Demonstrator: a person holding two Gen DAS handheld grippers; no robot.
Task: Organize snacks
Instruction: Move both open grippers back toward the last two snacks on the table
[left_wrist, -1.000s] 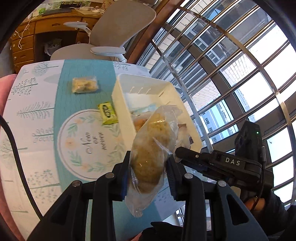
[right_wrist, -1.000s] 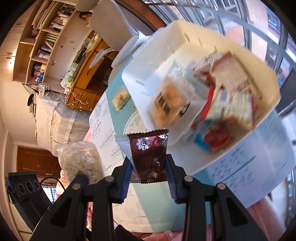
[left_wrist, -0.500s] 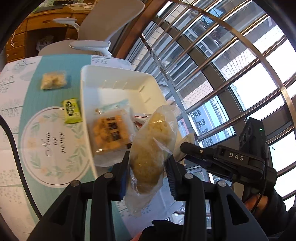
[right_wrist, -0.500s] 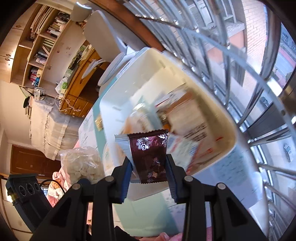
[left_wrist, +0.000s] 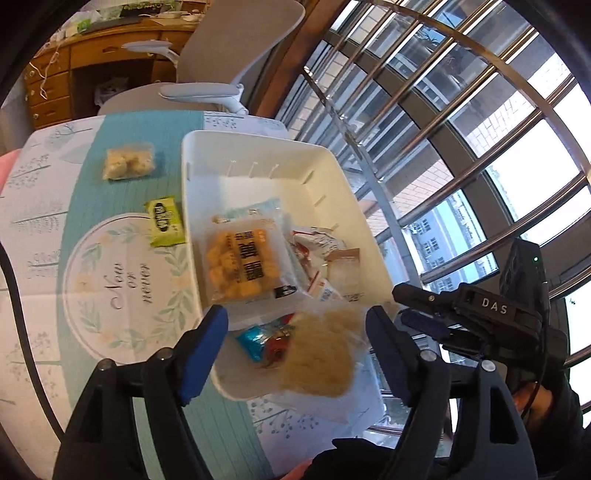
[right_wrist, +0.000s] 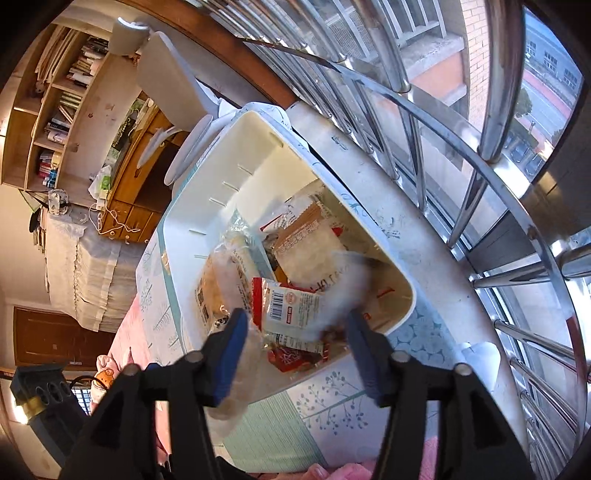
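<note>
A white bin (left_wrist: 266, 147) stands on the table and holds several snack packets; it also shows in the right wrist view (right_wrist: 258, 125). My left gripper (left_wrist: 297, 325) is open above the bin's near end. A clear bag of pale puffed snack (left_wrist: 321, 354), blurred, is loose between and below its fingers. My right gripper (right_wrist: 293, 332) is open over the bin's near corner. A blurred dark red packet (right_wrist: 295, 360) lies low in the bin beneath it. A yellow cracker packet (left_wrist: 243, 258) lies in the bin.
On the teal tablecloth (left_wrist: 110, 266) left of the bin lie a small green packet (left_wrist: 164, 221) and a clear bag of pale pieces (left_wrist: 127, 164). A grey office chair (left_wrist: 207, 74) stands behind the table. A railed window (left_wrist: 461, 129) runs along the right.
Both grippers opened. The puffed snack bag left the left fingers and drops toward the bin. The dark red packet left the right fingers and now lies in the bin.
</note>
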